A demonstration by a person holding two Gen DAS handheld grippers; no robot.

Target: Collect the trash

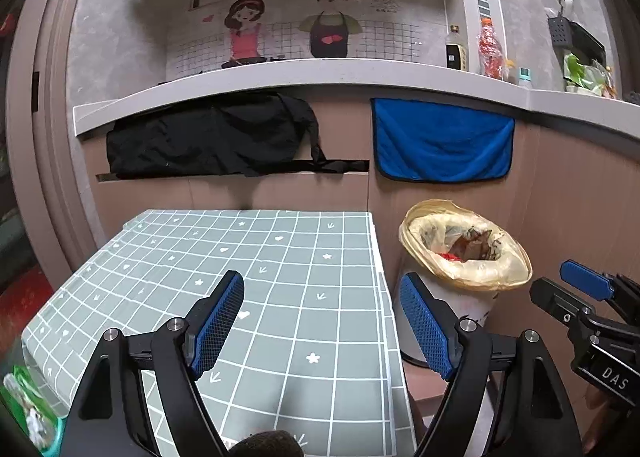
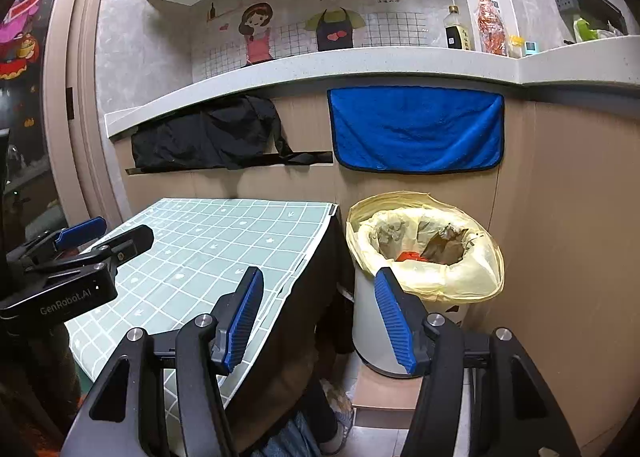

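Hovering: left tool (image 1: 322, 299) spread, right tool (image 2: 318, 295) spread, both bare | bin (image 2: 424, 245) contents unclear | green packet (image 1: 28, 409) cut off

Your left gripper (image 1: 322, 295) and right gripper (image 2: 318, 291): matt black arms that look like plastic, shiny metal pivot pins, blue pads (image 1: 218, 323) with a ribbed or cross-hatched, rubbery face. Jaws on both stand wide apart.

Table cover (image 1: 280, 297): smooth grey-green sheet printed with a white grid, faint sheen, looks like wipe-clean vinyl.

Bin (image 2: 370, 321): smooth pale plastic wall. Its liner (image 2: 424, 241) is thin, crinkled, translucent yellow film, glossy at the folds.

Counter (image 2: 360, 65): pale speckled stone-look, polished edge.

Blue towel (image 2: 416, 129): fluffy, matt pile cloth. Black cloth (image 2: 208, 137) beside it: thin, creased, dull.

Cabinet front (image 2: 560, 217): matt, wood-grain beige.
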